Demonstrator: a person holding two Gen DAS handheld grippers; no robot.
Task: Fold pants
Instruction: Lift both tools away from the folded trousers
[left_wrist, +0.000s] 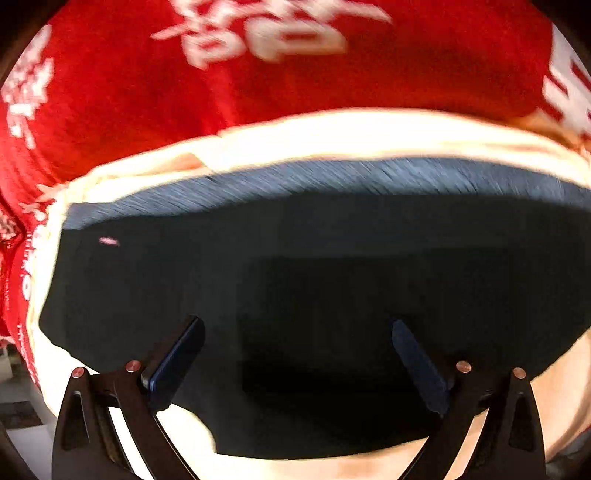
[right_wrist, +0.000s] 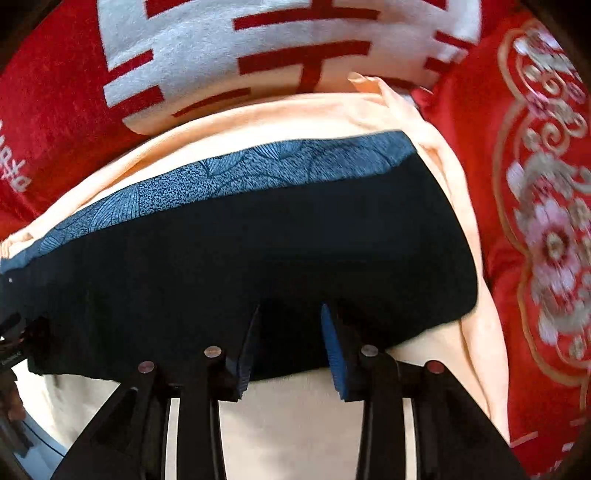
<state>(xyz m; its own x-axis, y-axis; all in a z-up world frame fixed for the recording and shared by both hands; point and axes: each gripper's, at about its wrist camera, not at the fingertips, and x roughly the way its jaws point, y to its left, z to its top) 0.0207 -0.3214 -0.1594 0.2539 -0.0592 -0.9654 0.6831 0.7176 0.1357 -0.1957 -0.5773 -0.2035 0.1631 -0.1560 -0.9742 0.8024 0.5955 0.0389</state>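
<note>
1. Clearly, the dark navy soft-cloth pants (left_wrist: 295, 295) lie folded into a flat, compact block on a pale peach cloth (left_wrist: 332, 136), which is spread over a red blanket with white lettering (left_wrist: 147, 81). A strip of blue-grey patterned cloth runs along the block's far edge.

2. On the left, the left tongs (left_wrist: 297, 339) hover over the block with their jaws wide apart, nothing between them and no pad pressing on the cloth.

3. The fabric looks thin, limp and light. I judge it will sag and unfold if lifted by one corner, so it wants a hold at two points along one edge.

4. The near edge of the block, just in front of both pairs of tongs, seems the best place to take hold, pinching all layers together so that none slips out.

5. On the right, the right tongs (right_wrist: 290, 341) stand partly apart above the near edge of the same pants (right_wrist: 258, 266), with nothing clamped. Whether the tips brush the cloth I cannot tell.

6. Further right, a red embroidered cushion with floral pattern (right_wrist: 546, 229) sits just beside the peach cloth (right_wrist: 461, 166). It is well away from the pants' right edge, so I expect little snag risk there.

7. The smooth weave may slide over the peach cloth when pushed.
</note>
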